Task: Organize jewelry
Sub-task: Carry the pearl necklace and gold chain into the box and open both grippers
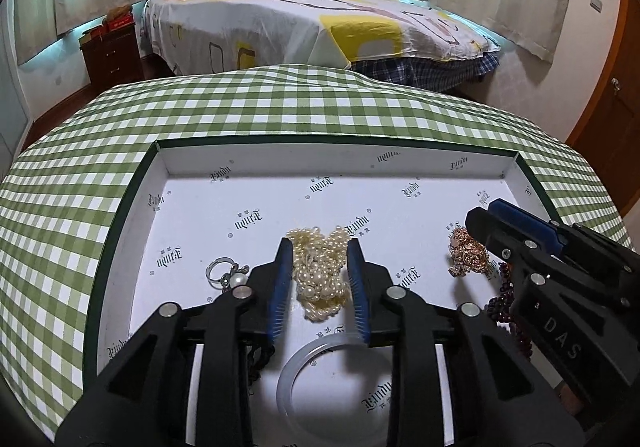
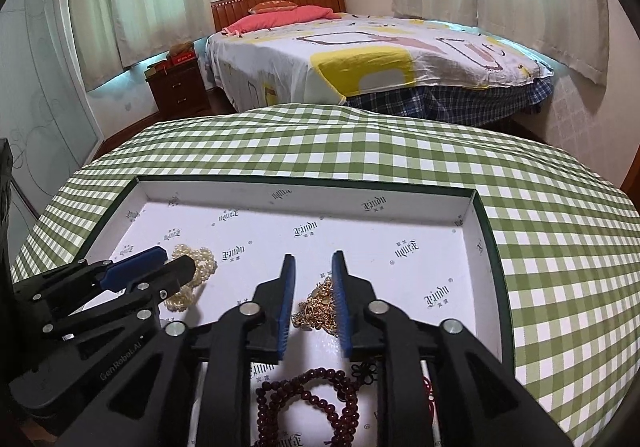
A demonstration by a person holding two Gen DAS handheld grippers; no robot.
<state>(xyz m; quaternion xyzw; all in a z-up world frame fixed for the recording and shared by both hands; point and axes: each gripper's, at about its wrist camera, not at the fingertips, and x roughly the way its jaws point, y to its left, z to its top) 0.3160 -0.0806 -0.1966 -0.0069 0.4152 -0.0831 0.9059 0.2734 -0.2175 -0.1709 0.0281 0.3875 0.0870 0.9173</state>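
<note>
Nearest us at 6 o'clock, the bangle (image 1: 324, 375) and dark beads (image 2: 312, 395) lie loose in the tray (image 1: 332, 167); our left claw (image 1: 320, 255) straddles the pearls (image 1: 320, 275) unclosed, our right claw (image 2: 314, 267) gapes round the gold chain (image 2: 320, 307) at 12; sorting looks barely begun

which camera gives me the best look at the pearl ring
The left wrist view. There the pearl ring lies in plain sight on the tray floor, left of the left gripper, band and pearl both visible. In the right wrist view it does not show; the left gripper covers that area.
</note>
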